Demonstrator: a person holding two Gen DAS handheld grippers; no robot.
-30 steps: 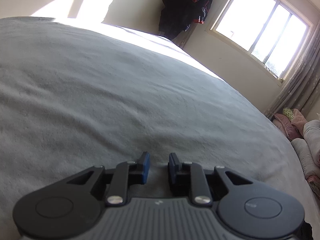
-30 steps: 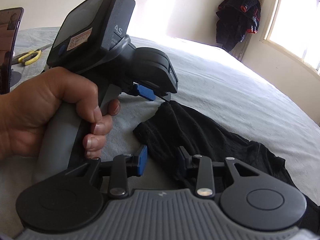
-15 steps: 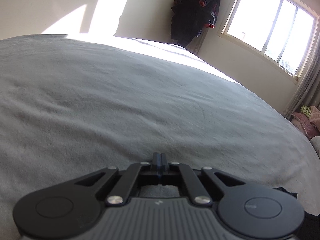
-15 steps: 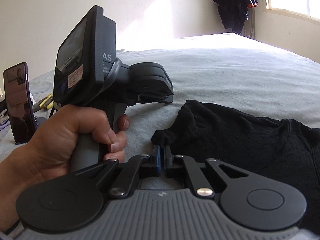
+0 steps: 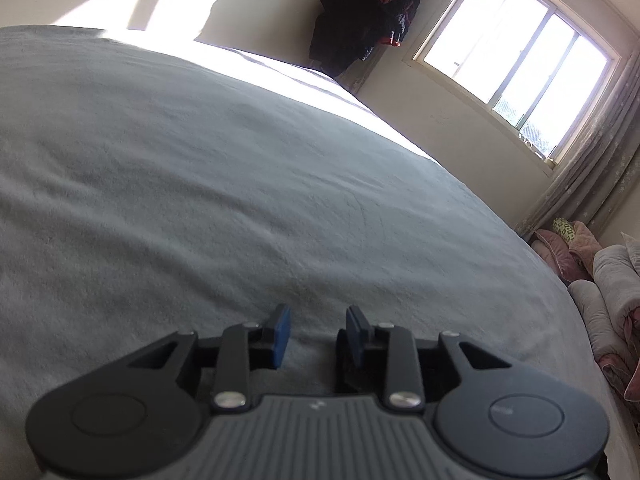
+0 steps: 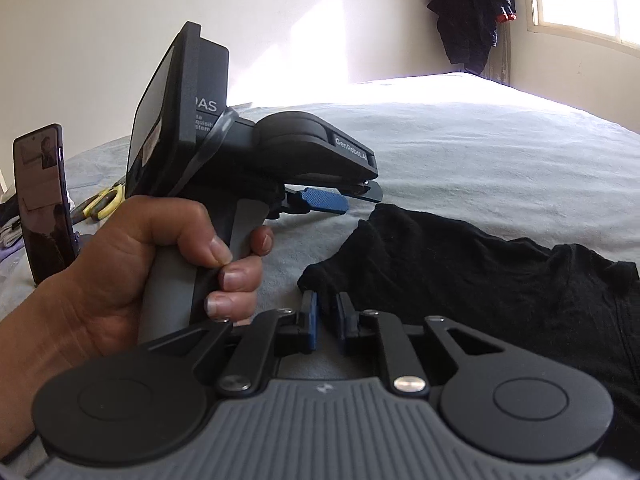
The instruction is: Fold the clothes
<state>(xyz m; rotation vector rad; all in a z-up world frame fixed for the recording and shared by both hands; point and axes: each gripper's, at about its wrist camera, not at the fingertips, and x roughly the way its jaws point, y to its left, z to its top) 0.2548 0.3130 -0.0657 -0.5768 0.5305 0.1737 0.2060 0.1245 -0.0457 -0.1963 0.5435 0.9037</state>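
Room: we see a grey bed (image 5: 200,184) under a bright window (image 5: 516,52).
Left wrist view: our left hand-held gripper (image 5: 318,336) hovers over bare bedding, jaws parting, nothing between them.
Right wrist view: our right hand-held gripper (image 6: 325,320) parts its jaws at the black shirt (image 6: 480,272) sleeve edge; we cannot tell if cloth sits between. A hand (image 6: 132,264) grips the other handle.

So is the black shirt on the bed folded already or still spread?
Spread: the black shirt lies open across the bed, with no fold visible.

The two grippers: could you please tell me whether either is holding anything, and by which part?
Nothing is held. The left gripper is opening over bare grey bedspread; the right gripper is opening beside the black T-shirt's sleeve, pads not gripping it.
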